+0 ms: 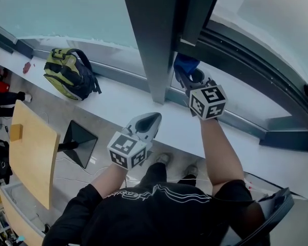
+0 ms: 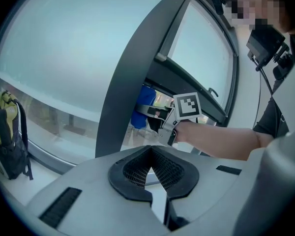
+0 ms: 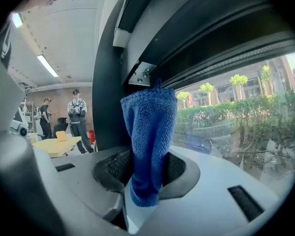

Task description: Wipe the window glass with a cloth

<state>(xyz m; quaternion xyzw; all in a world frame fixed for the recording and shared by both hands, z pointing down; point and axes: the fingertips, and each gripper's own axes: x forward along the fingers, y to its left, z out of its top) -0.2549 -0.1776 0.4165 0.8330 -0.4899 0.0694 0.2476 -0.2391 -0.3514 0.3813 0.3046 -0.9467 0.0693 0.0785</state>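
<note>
Cloth (image 1: 186,64) right of post (image 1: 154,40), backpack (image 1: 69,73) left

- Cloth (image 3: 150,141): blue, fuzzy looped pile, matt.
- Window glass (image 3: 236,117): smooth, clear, glossy.
- Window frame (image 1: 154,40): dark, smooth, matt, metal-looking.
- Left gripper (image 2: 151,154): smooth grey plastic shell, black ribbed pads (image 2: 132,172).
- Table (image 1: 33,152): pale smooth wood.

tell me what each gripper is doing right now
Left gripper: closed, empty.
Right gripper: closed on the blue cloth.
</note>
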